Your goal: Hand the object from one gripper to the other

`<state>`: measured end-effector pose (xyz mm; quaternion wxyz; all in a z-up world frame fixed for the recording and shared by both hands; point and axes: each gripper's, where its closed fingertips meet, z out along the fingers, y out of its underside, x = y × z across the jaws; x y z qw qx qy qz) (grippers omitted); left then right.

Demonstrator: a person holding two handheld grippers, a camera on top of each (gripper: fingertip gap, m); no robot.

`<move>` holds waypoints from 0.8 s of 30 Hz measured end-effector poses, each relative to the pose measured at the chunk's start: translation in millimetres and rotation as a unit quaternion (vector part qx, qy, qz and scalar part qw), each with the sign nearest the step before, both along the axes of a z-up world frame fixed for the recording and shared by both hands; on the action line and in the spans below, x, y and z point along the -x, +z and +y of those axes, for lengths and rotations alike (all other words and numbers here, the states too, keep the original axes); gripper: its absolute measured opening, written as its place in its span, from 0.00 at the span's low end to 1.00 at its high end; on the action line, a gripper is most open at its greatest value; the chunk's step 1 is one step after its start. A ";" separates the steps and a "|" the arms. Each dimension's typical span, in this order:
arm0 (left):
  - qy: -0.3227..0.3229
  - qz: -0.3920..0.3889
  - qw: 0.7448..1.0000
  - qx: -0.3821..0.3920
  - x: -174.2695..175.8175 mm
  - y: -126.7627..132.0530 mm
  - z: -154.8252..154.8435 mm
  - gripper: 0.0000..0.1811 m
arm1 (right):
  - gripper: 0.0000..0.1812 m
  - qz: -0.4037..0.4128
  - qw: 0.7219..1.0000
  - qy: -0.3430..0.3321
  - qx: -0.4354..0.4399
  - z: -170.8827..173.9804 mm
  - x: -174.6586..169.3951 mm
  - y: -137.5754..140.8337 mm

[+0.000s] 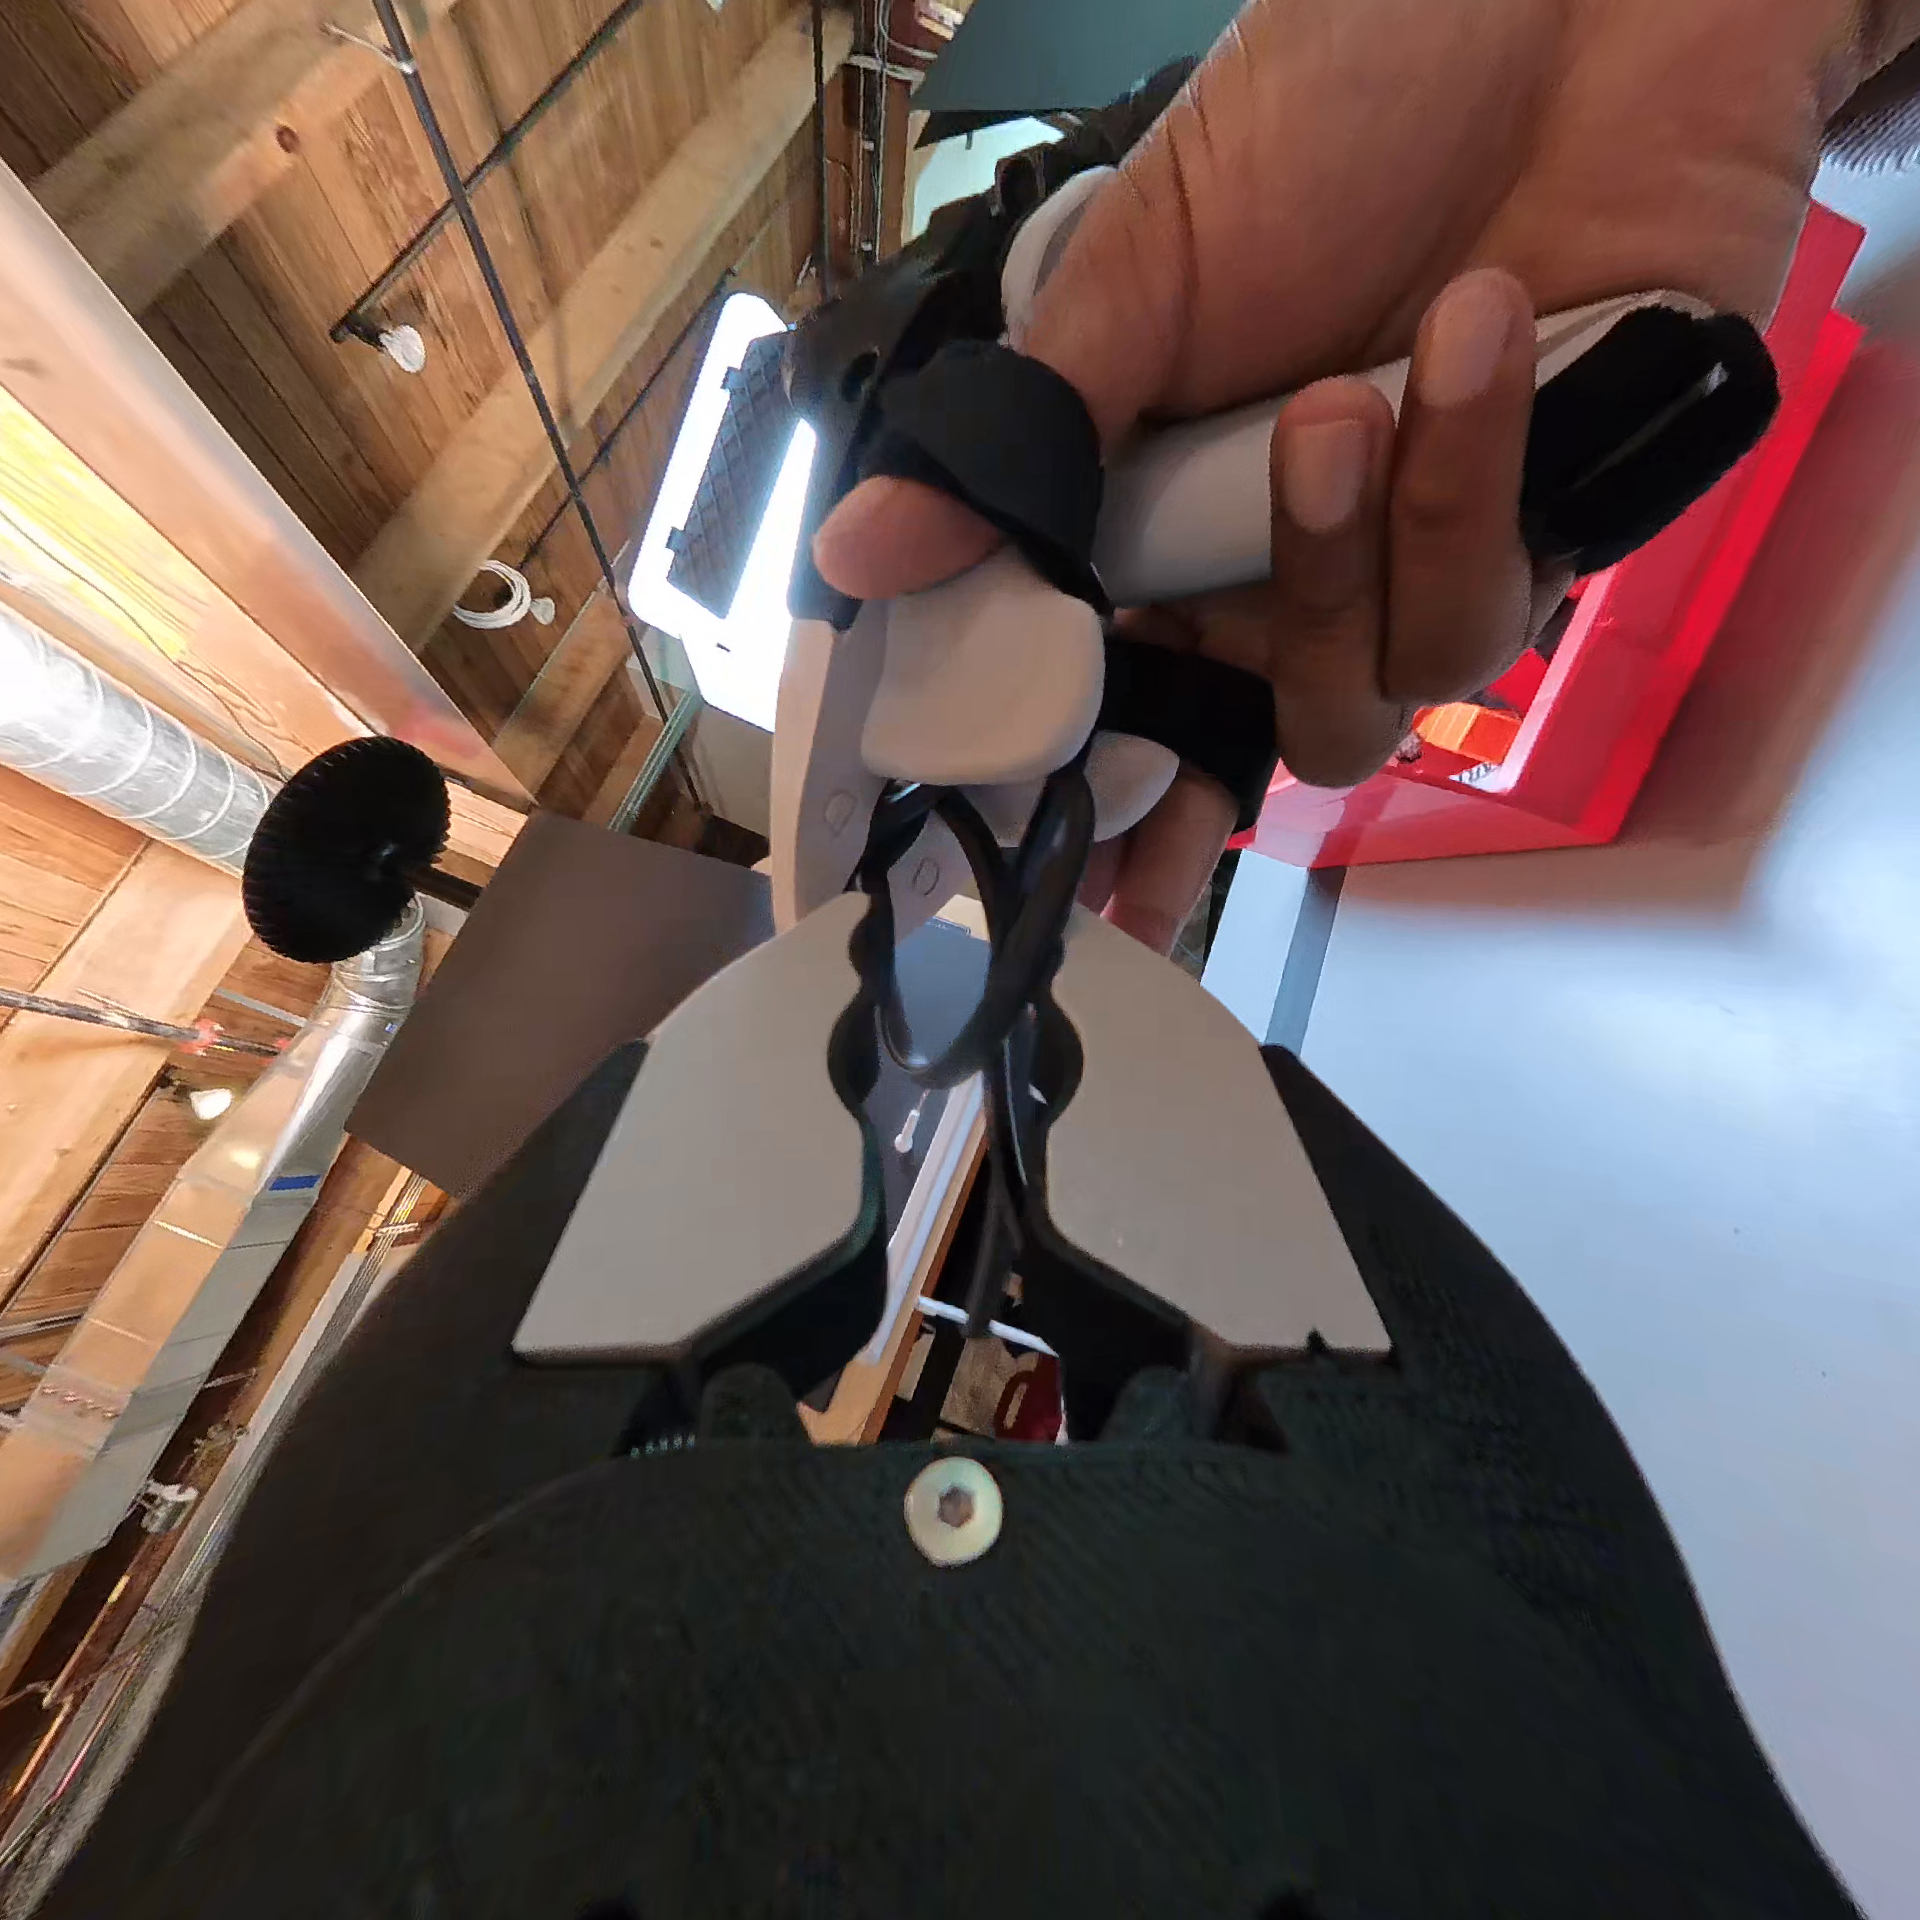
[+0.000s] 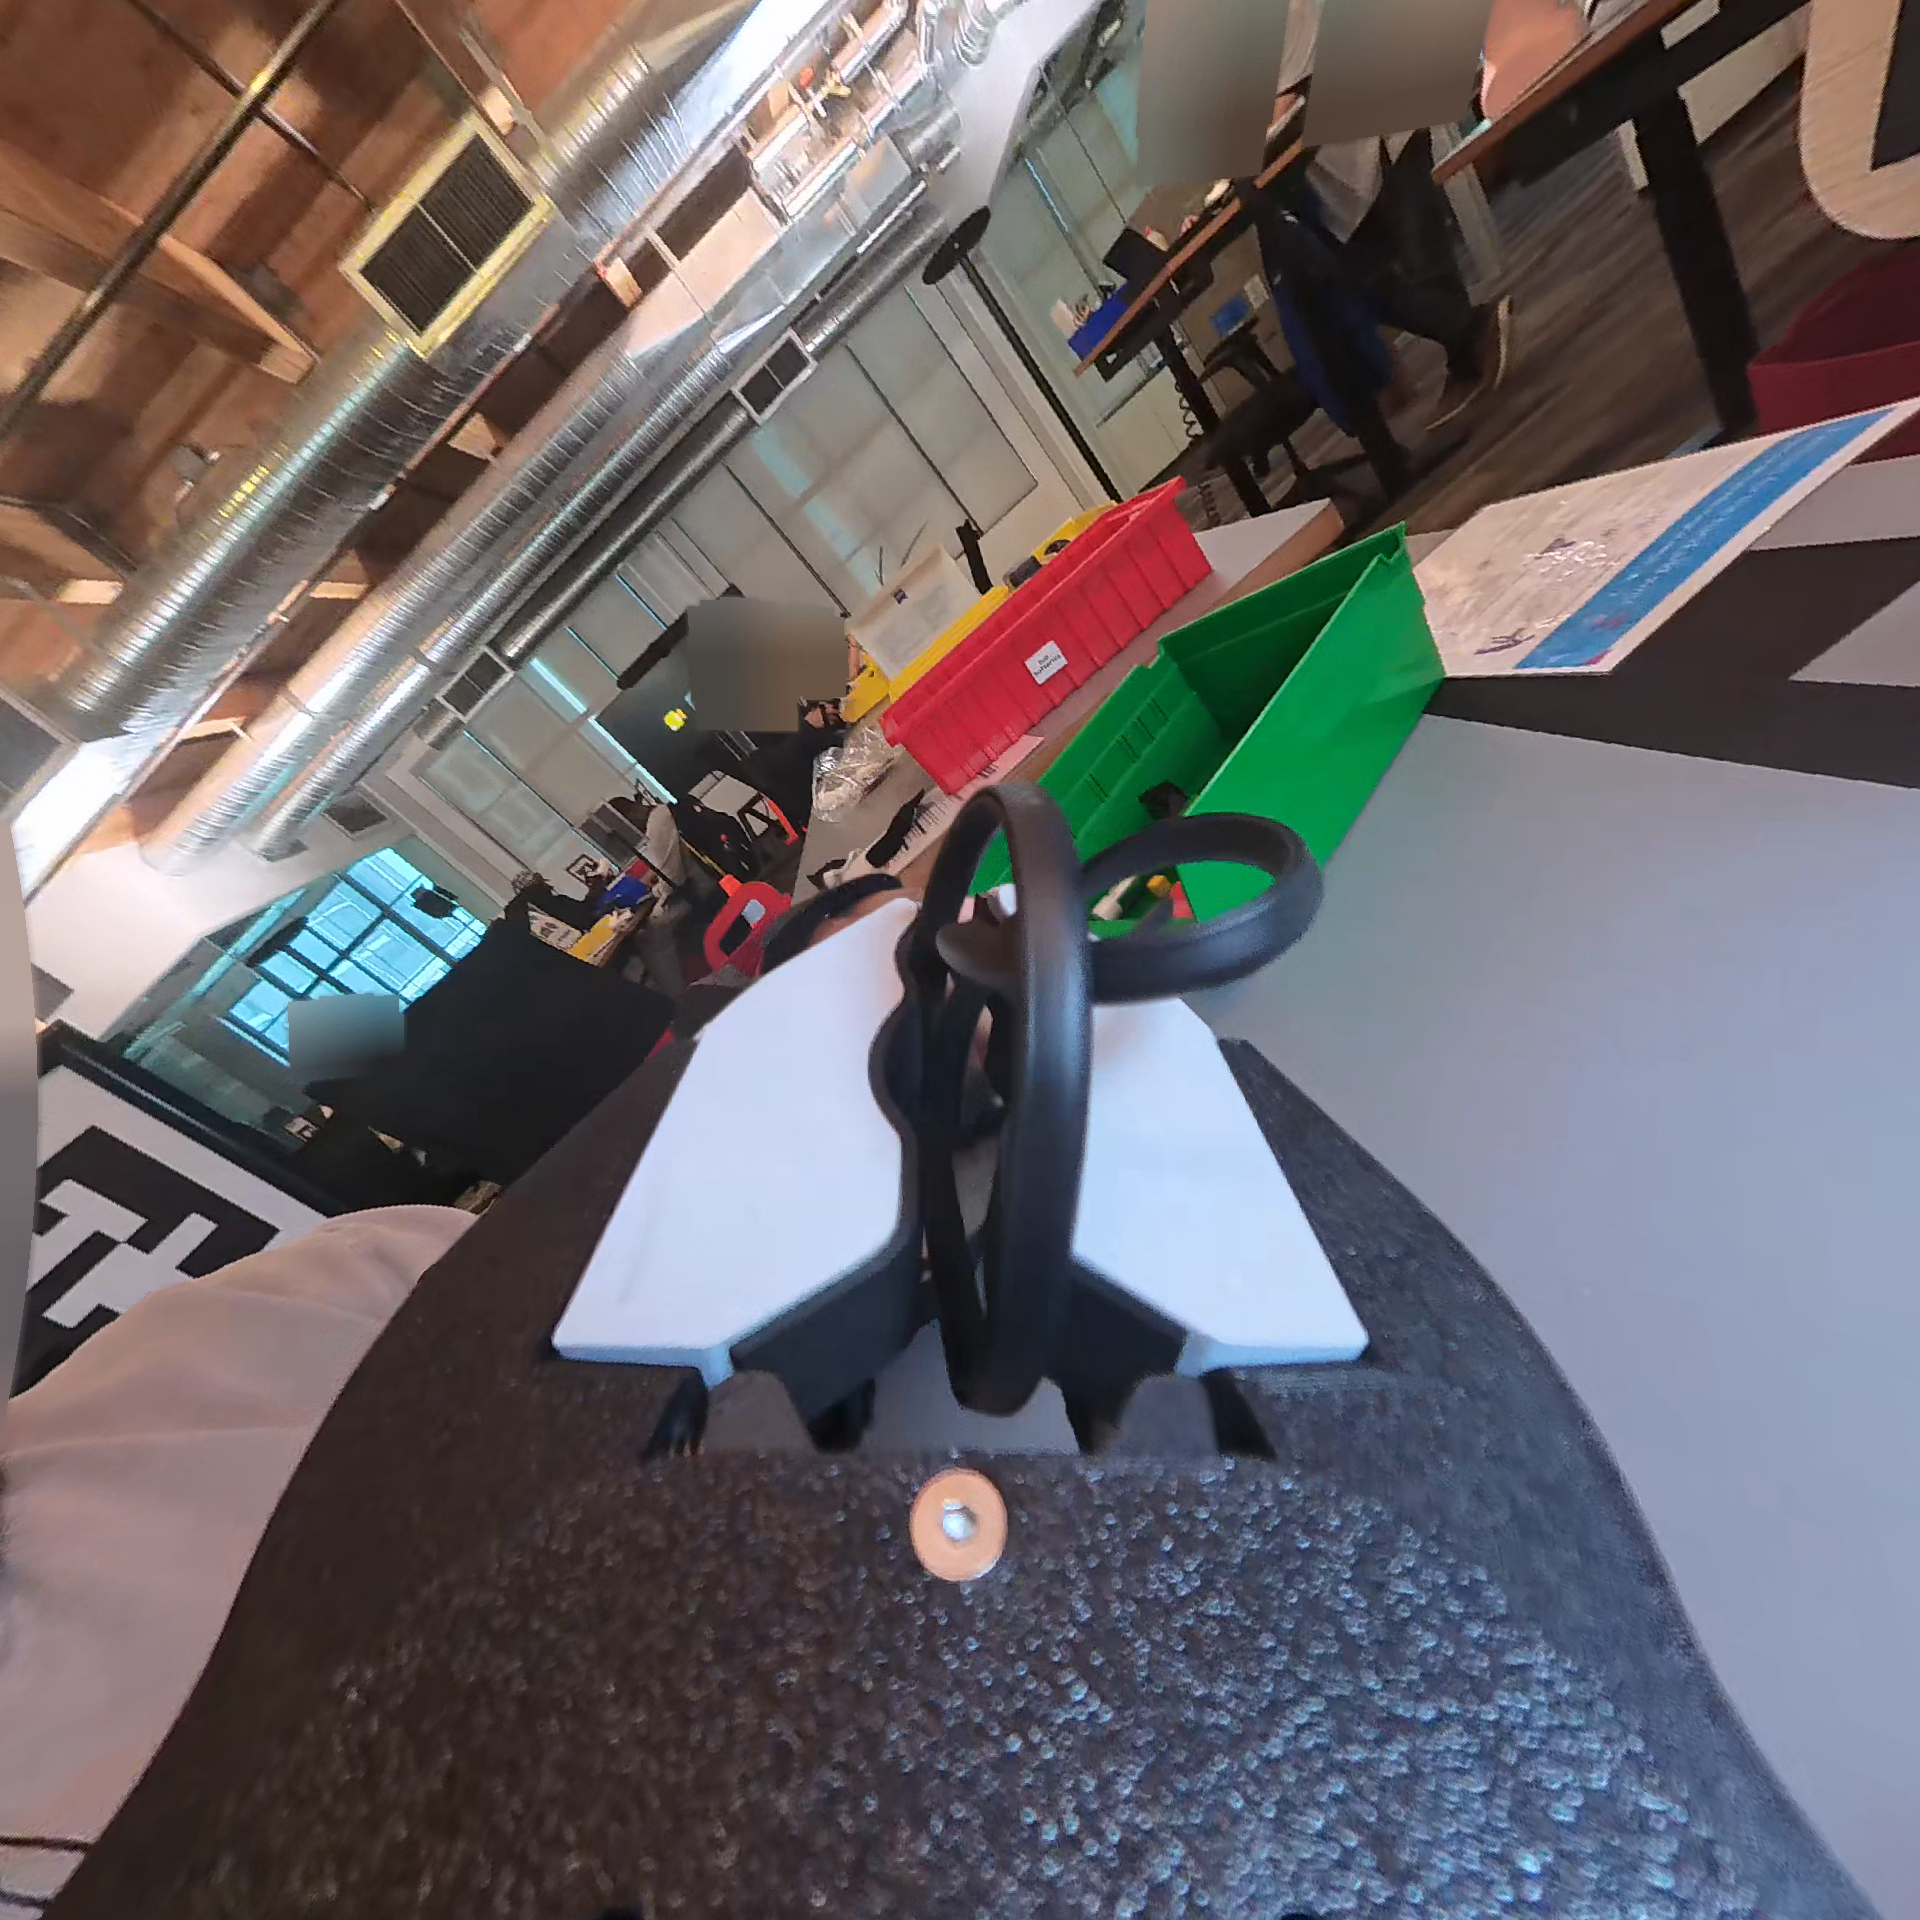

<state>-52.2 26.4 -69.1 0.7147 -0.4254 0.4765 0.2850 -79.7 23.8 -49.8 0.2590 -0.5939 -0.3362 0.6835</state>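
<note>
The object is a black piece made of joined rings (image 2: 1049, 1091). In the right wrist view one ring stands upright between the white pads of my right gripper (image 2: 997, 935), which is shut on it. A second ring (image 2: 1247, 935) sticks out past the tips. In the left wrist view my left gripper (image 1: 951, 935) is shut on the black loops (image 1: 1044, 904) at its tips. The right gripper (image 1: 966, 842), held by a hand (image 1: 1351, 312), meets it from above, its white fingers (image 1: 821, 748) around the same loops. The left gripper is not clearly visible in the right wrist view.
A grey table (image 2: 1558, 1039) lies below. A green bin (image 2: 1299, 707), a red bin (image 2: 1049, 644) and a printed sheet (image 2: 1662, 530) sit at its far side. The red bin also shows in the left wrist view (image 1: 1662, 665). A pale sleeve (image 2: 156, 1455) is at lower left. Less than 4 cm separates the two grippers' tips.
</note>
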 end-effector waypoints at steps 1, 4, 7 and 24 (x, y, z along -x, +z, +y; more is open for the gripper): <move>0.008 0.013 1.000 0.008 1.7 -3.8 1.6 0.05 | 0.04 0.003 1.000 0.003 0.001 -0.7 0.0 0.4; 0.022 0.031 0.998 0.047 7.0 -12.9 6.4 0.03 | 0.06 -0.005 1.000 0.011 -0.010 -2.4 -1.2 0.1; 0.007 -0.009 0.995 0.099 13.3 -7.3 5.6 0.03 | 0.14 -0.008 0.999 0.018 -0.026 -0.6 -6.5 3.2; 0.010 -0.058 0.986 0.157 69.5 31.2 -0.7 0.03 | 0.39 -0.060 0.965 -0.092 -0.237 55.9 -86.4 30.6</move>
